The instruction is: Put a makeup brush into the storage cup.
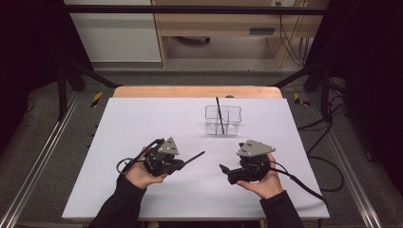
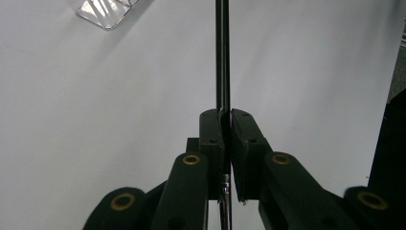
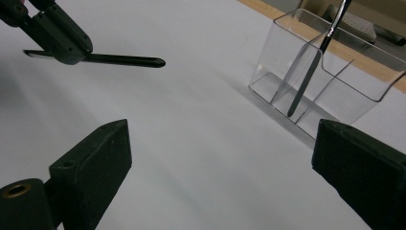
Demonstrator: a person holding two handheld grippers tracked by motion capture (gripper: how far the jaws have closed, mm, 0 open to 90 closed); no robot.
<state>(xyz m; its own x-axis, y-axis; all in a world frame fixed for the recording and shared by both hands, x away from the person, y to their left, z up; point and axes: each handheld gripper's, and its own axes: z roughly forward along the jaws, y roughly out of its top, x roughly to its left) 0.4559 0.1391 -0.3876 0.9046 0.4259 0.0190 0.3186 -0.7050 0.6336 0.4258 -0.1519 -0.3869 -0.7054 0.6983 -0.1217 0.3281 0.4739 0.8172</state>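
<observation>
While one pen (image 1: pixel 220 115) already stands in the clear holder (image 1: pixel 223 120), the left claw (image 1: pixel 183 163) is closed tight on a second pen (image 1: pixel 195 158) above the surface (image 1: pixel 142 123), and the right claw (image 1: pixel 222 167) is wide open and empty, so this pen must yet go in.

High view overhead, gripper views close, sharing clear organizer (image 1: pixel 223 120)

Even overhead light on the white table (image 1: pixel 142 123), dark surroundings, soft shadows, slightly blurry close-ups.
</observation>
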